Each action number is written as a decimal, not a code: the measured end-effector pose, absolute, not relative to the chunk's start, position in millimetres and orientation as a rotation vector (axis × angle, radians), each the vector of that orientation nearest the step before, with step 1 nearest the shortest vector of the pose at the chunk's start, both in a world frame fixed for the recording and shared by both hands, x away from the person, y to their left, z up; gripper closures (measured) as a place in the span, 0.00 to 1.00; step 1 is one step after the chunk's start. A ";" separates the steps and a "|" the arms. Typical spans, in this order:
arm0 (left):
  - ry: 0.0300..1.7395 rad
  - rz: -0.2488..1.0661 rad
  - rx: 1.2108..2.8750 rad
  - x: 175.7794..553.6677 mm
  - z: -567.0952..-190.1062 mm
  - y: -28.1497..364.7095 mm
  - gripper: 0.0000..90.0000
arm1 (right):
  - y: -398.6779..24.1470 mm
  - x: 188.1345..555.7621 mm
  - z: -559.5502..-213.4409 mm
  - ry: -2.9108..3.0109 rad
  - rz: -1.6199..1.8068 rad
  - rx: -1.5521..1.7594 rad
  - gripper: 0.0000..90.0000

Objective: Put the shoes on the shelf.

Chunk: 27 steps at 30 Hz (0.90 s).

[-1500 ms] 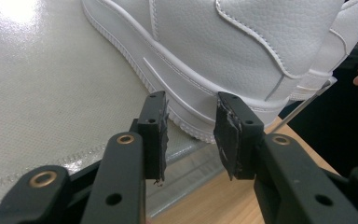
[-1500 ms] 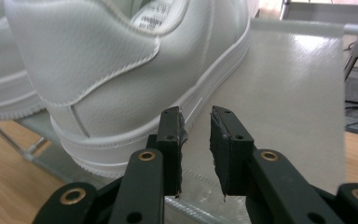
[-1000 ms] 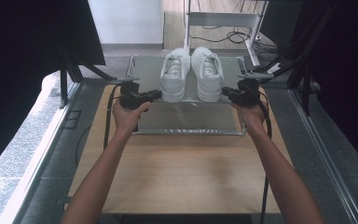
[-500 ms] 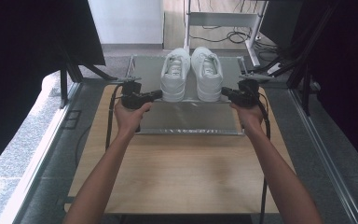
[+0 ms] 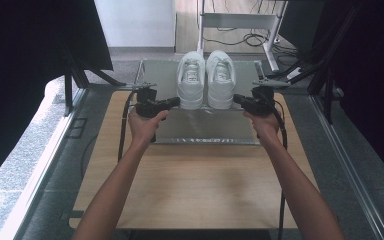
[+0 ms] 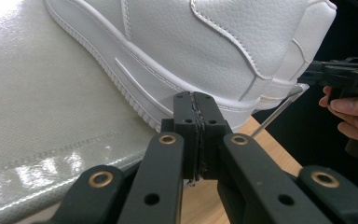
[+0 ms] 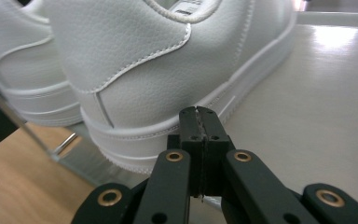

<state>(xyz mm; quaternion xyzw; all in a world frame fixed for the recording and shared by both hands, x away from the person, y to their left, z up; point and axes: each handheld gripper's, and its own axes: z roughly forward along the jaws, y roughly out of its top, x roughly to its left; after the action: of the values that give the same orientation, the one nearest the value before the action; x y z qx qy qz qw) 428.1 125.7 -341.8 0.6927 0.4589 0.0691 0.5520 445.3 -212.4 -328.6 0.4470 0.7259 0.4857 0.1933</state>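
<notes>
Two white leather sneakers stand side by side, toes pointing away, on a shiny grey mat (image 5: 205, 127): the left shoe (image 5: 190, 80) and the right shoe (image 5: 220, 79). My left gripper (image 5: 176, 102) is level with the left shoe's heel on its outer side, jaws shut and empty. In the left gripper view the shut tips (image 6: 196, 100) sit just short of that shoe's sole (image 6: 200, 51). My right gripper (image 5: 236, 98) mirrors it beside the right shoe's heel. In the right gripper view the shut tips (image 7: 197, 115) nearly touch the heel (image 7: 158, 65).
The mat lies across the far half of a wooden table (image 5: 195, 185). Black frame posts (image 5: 69, 85) stand at the left and dark struts (image 5: 325, 75) at the right. A white stand with cables (image 5: 240, 22) is behind the table. The other hand's gripper (image 6: 345, 74) shows beyond the heels.
</notes>
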 end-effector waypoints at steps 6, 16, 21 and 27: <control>1.094 0.196 1.644 426.8 -339.6 115.9 0.99 | -206.3 444.9 -327.5 2.055 1.355 1.227 1.00; 1.095 0.232 1.643 425.9 -345.0 121.3 0.84 | -212.1 445.8 -331.0 2.058 1.418 1.244 0.98; 1.086 0.221 1.623 426.3 -348.6 127.4 0.60 | -215.9 446.0 -331.0 2.034 1.396 1.245 0.76; 1.066 0.269 1.610 413.0 -347.0 134.7 0.49 | -219.7 433.8 -329.8 1.986 1.435 1.211 0.64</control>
<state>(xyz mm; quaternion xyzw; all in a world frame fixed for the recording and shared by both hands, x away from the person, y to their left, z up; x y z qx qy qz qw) 413.0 134.7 -347.0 0.6834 0.4525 0.1143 0.5614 433.8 -219.7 -329.8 0.4339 0.7116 0.5141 0.2026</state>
